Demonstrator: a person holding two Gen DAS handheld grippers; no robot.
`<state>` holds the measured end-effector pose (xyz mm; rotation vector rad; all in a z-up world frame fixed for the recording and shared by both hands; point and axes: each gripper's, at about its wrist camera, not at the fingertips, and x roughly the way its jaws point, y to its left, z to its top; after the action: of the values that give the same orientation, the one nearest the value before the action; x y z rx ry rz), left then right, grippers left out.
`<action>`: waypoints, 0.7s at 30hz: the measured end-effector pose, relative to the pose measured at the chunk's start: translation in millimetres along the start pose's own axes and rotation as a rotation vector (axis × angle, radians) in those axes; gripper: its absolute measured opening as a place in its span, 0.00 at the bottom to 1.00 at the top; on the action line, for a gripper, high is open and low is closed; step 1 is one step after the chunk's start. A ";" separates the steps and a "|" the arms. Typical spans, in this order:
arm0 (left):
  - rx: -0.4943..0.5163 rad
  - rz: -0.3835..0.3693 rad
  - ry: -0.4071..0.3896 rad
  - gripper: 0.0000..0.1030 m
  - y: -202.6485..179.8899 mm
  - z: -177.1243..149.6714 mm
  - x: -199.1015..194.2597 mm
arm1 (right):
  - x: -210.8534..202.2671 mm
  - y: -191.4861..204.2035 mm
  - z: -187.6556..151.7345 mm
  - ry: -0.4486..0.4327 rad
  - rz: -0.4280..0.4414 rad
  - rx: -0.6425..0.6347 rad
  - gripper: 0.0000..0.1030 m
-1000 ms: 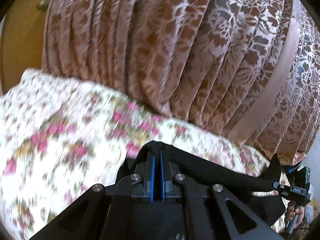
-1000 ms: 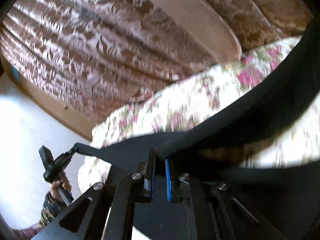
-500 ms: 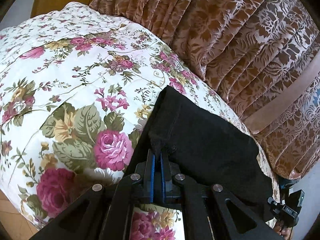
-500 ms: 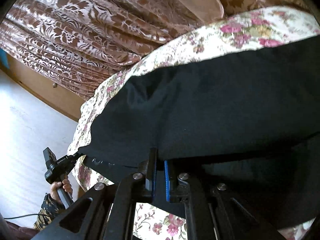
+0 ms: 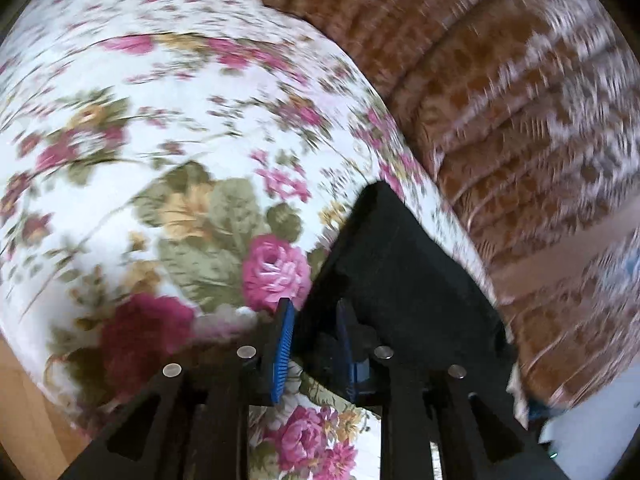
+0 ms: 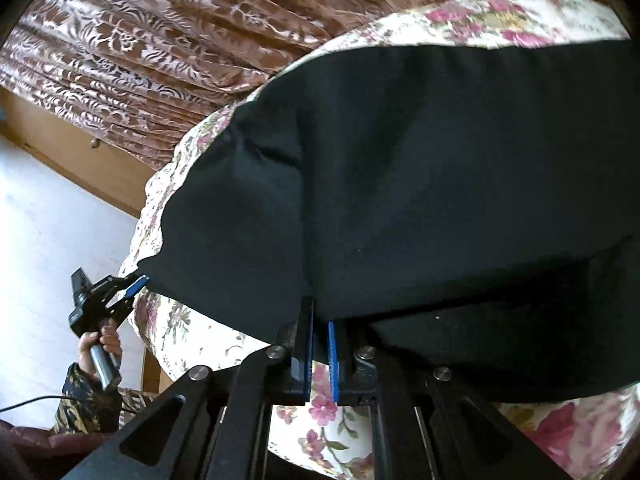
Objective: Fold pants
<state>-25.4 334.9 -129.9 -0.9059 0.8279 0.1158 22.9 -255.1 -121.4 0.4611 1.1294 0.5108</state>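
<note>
Pants (image 6: 400,184) lay doubled on the floral bed (image 5: 160,120), first fold down; more remained. Left tongs (image 5: 314,344) were opening off the corner; right tongs (image 6: 319,356), at six o'clock, clamped the hem.

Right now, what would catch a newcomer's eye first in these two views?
The black pants lie spread over the rose-print bedspread, dark against its pink flowers. The right gripper is shut on their near edge, while the left gripper is opening at a corner, the cloth between its jaws. Behind hangs a brown patterned curtain.
</note>
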 end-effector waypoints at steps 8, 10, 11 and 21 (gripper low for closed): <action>-0.138 -0.178 -0.019 0.31 7.8 -7.6 -31.7 | 7.4 -3.1 1.1 0.003 0.002 0.006 0.06; -0.113 -0.179 0.019 0.34 -6.3 -9.8 -20.9 | 7.4 -2.8 0.0 0.000 0.004 0.008 0.06; -0.107 -0.172 0.031 0.34 -11.5 -9.7 -15.6 | 7.7 -2.8 0.4 0.000 0.006 0.010 0.06; -0.132 -0.035 0.179 0.27 -32.7 -14.6 44.6 | 5.7 -7.9 -2.9 -0.012 0.020 0.016 0.06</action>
<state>10.5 292.6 -143.9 -1.0655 0.9787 0.0601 23.3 -257.7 -131.2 0.4890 1.1186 0.5159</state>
